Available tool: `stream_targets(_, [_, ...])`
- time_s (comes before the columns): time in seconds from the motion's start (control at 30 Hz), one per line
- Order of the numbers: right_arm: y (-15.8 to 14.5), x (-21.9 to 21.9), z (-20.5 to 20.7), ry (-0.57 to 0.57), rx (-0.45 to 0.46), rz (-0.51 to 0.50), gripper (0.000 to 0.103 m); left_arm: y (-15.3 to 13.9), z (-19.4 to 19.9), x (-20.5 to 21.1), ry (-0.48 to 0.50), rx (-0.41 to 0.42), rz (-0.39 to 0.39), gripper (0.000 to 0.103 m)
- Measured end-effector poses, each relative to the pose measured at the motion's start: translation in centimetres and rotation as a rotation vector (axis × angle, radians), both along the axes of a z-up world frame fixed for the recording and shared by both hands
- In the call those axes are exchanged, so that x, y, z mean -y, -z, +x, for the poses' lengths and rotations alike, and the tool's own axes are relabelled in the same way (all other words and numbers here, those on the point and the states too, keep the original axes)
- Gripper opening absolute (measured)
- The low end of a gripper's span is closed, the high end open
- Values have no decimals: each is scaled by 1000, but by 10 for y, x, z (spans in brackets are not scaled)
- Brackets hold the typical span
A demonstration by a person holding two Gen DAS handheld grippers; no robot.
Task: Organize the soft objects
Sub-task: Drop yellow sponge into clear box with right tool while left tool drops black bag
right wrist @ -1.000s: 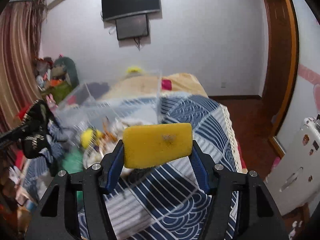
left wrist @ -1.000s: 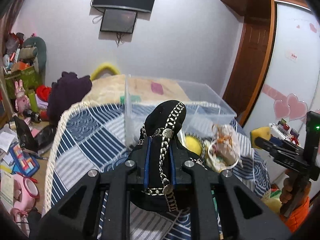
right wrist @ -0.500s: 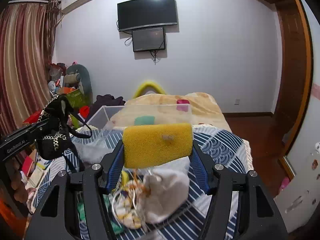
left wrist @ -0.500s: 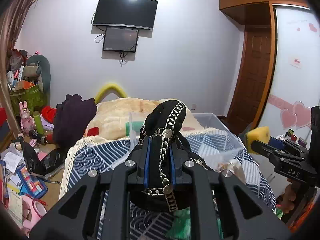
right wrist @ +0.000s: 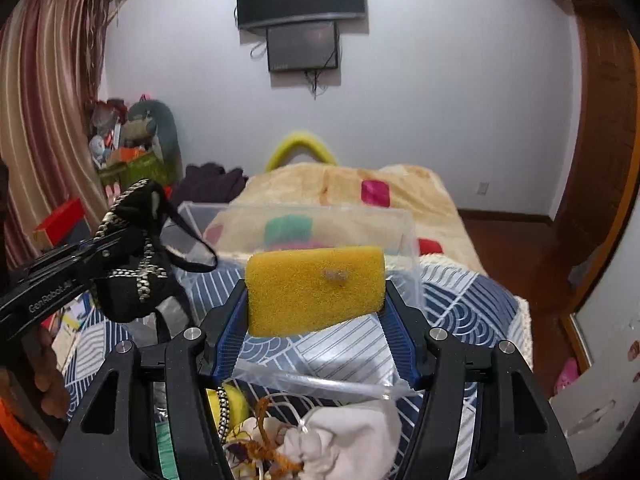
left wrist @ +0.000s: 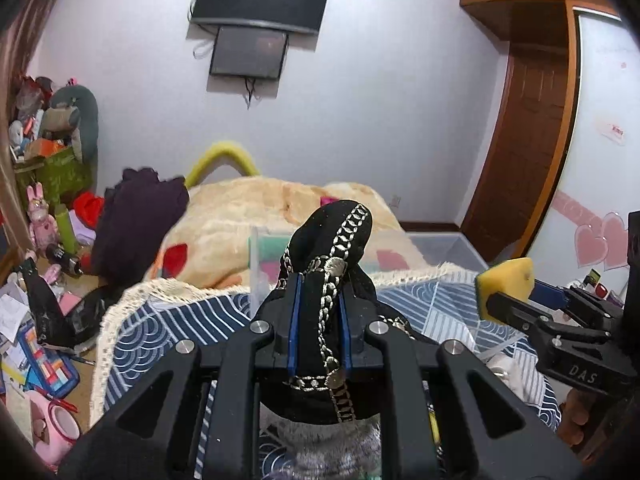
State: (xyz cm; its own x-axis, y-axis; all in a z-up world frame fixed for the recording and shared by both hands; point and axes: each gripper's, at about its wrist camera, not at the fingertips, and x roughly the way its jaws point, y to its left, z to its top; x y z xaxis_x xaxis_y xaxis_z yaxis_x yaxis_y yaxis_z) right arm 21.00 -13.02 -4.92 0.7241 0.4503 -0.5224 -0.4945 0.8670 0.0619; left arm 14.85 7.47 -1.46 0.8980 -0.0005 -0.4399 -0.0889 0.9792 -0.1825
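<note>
Holding, left wrist view: the left gripper is clamped on a black pouch trimmed with silver chain, which stands up between the blue pads.
Bin from the left gripper: the clear bin sits far and slightly right, past the blue patterned cover; its near wall rises just behind the pouch.
Other tool in this view: the right gripper shows at the right edge with a yellow sponge squeezed in it.
Holding, right wrist view: the right gripper is closed on the yellow sponge, long axis lying left to right across the pads.
Bin from the right gripper: the clear bin lies straight ahead, just beyond the sponge, open top up.
Nearer hand: by my judgement the right one, lined up with the bin; the left gripper and black pouch hang to the left of it.
Leftovers: a white drawstring bag lies near, under the right gripper, outside the bin.
</note>
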Motion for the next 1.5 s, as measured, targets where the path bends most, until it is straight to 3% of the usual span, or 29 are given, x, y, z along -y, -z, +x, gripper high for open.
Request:
stream_targets(0.27, [16, -11, 17, -11, -87, -78, 59, 26, 41, 7, 32, -118, 21, 16])
stream_targets(0.47, [20, -14, 12, -4, -68, -154, 62, 40, 55, 9, 61, -200, 9, 17])
stream_targets(0.57, [18, -10, 6, -12, -61, -143, 76, 40, 52, 13, 66, -202, 16, 23])
stream_targets(0.67, [12, -3, 1, 0, -35, -130, 78, 39, 49, 17, 78, -203, 15, 23])
stream_targets(0.73, [7, -3, 1, 5, -21, -123, 78, 37, 46, 18, 81, -201, 24, 30])
stream_targets(0.8, [1, 1, -2, 8, -1, -106, 78, 33, 41, 20, 82, -190, 39, 50])
stream_targets(0.87, [-5, 6, -6, 9, 20, -84, 80, 26, 34, 21, 80, -163, 53, 62])
stream_targets(1.0, [-16, 17, -18, 1, 59, -51, 82, 9, 10, 22, 81, -83, 68, 72])
stream_targets(1.2, [-19, 32, -36, 16, 85, -16, 82, -2, -20, 27, 70, -34, 119, 92])
stream_targets(1.5, [13, 39, -40, 22, -4, -31, 82, 24, -42, 25, 74, -80, 99, 94])
